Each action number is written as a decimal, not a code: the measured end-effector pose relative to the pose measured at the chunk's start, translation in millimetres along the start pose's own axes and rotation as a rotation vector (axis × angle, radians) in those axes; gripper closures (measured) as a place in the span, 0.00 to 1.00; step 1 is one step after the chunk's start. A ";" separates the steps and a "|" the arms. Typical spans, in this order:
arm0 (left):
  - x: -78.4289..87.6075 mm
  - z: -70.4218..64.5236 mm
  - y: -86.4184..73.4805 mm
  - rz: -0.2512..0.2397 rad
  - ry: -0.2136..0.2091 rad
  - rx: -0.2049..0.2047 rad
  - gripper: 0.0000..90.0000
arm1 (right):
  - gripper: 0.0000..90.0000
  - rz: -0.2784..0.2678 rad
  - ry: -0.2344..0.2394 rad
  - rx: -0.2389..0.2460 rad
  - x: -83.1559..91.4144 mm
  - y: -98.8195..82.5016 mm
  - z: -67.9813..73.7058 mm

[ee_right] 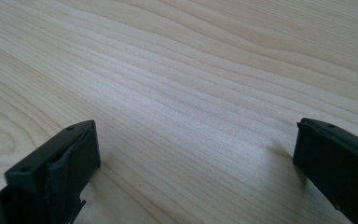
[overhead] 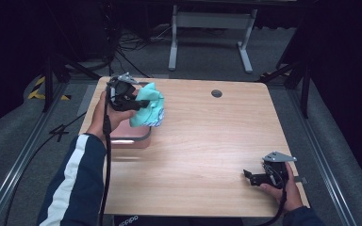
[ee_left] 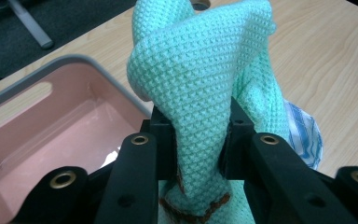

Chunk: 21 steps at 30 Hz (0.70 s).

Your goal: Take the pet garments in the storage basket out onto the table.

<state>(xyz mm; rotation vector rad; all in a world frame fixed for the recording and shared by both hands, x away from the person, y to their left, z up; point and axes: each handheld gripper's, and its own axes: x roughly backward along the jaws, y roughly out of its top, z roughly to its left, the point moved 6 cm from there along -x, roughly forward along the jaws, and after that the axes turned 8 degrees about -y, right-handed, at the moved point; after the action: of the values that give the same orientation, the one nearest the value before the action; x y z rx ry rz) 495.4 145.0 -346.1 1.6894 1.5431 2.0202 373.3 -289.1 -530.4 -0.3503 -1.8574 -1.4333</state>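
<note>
Nearest the high camera is the person's striped sleeve (overhead: pixel 73 181), running up the left side to the left gripper (overhead: pixel 143 104), whose jaws are pinched tight on a mint-green waffle cloth (ee_left: pixel 200 88). The cloth is bunched and lifted above the right edge of a pink tub (ee_left: pixel 51 135) with a grey rim, at the table's far left. A white cloth with blue stripes (ee_left: pixel 303 137) peeks out behind the green one; whether it is gripped too is hard to tell. A scrap of something white lies in the tub, mostly hidden by the jaws.

At the near right, the right gripper (overhead: pixel 248 175) sits low over bare wood with its jaws spread wide apart.

The wooden table (overhead: pixel 207 146) has a round cable hole (overhead: pixel 217 93) near its far edge. Beyond are grey carpet, loose cables and a white desk frame (overhead: pixel 212 28); the rest of the room is dark.
</note>
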 end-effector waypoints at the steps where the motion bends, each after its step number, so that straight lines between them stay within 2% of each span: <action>1: -1.9 -4.3 2.4 -0.007 -0.015 -0.001 0.80 | 0.01 0.000 0.000 0.000 0.0 0.0 0.0; 12: -28.9 -40.5 17.4 -0.005 -0.095 -0.051 0.80 | 0.01 0.000 0.000 0.000 0.0 0.0 0.0; 15: -39.8 -51.6 21.0 0.003 -0.120 -0.075 0.80 | 0.01 0.000 0.000 0.000 0.0 0.0 0.0; 21: -68.7 -75.5 22.3 0.020 -0.190 -0.093 0.80 | 0.01 0.000 0.000 0.000 0.0 0.0 0.0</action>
<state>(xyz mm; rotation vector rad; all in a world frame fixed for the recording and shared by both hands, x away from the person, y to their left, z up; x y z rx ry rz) 474.3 45.1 -368.1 1.8079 1.3553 1.8472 373.3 -289.1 -530.4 -0.3501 -1.8571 -1.4336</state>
